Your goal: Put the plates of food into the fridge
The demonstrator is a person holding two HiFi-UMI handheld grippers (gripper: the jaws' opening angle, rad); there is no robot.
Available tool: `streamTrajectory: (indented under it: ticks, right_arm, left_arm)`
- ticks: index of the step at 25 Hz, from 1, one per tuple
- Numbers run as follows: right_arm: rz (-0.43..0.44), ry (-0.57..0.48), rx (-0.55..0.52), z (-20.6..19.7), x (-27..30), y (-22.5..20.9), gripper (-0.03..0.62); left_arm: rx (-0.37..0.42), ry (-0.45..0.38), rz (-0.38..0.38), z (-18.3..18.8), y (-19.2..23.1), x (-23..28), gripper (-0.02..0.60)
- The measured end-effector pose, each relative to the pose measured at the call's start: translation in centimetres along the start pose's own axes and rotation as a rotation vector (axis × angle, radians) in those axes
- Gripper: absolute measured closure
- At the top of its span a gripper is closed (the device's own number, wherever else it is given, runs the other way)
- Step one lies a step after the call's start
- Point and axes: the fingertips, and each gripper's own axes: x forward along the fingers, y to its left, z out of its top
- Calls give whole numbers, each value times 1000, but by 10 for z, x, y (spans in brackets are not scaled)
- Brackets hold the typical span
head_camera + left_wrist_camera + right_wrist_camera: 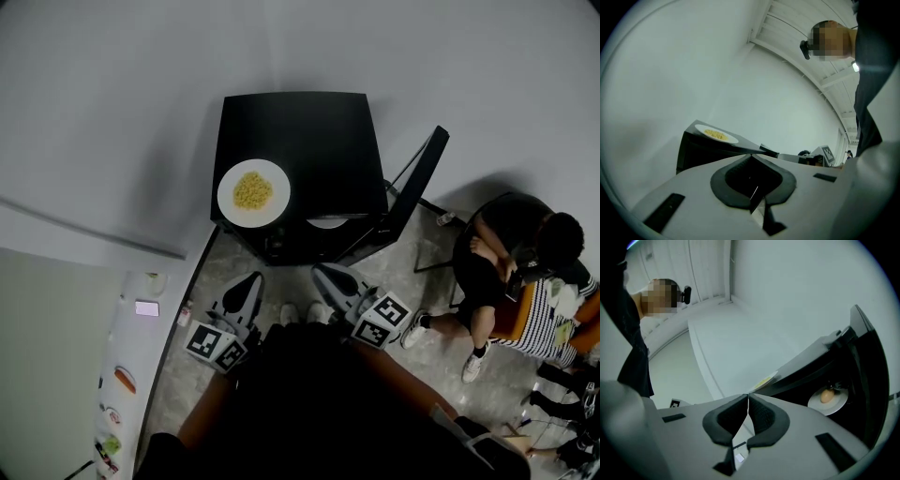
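A white plate of yellow food rests on top of the small black fridge, near its front left corner. The fridge door stands open to the right. Inside, a second white plate holds a brownish round piece of food; its rim shows from above. My left gripper and right gripper hover side by side in front of the fridge, both shut and empty. The left gripper looks toward the plate of yellow food; the right gripper faces the open fridge interior.
A person sits on a chair to the right of the open door. A white counter with small items runs along the left. Grey tiled floor lies between me and the fridge.
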Motion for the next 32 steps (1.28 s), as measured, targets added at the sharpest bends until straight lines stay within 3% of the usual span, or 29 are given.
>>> streamTrajectory:
  ticks: [5, 10, 13, 19, 24, 32]
  right_arm:
    - [45, -7, 160, 0, 25, 11, 566]
    - [65, -57, 458, -1, 52, 10, 565]
    - [73, -66, 555, -3, 68, 9, 565]
    - [69, -79, 678, -10, 89, 5, 563]
    - [57, -103, 795, -14, 101, -2, 508]
    - [38, -113, 875, -16, 127, -14, 449]
  left_arm:
    - [50, 3, 16, -1, 6, -12, 558]
    - [55, -1, 40, -1, 12, -22, 558]
    - [45, -5, 55, -1, 18, -29, 558]
    - [45, -9, 71, -3, 28, -42, 558]
    - [36, -16, 80, -1, 35, -47, 558]
    - [29, -22, 88, -1, 50, -52, 558]
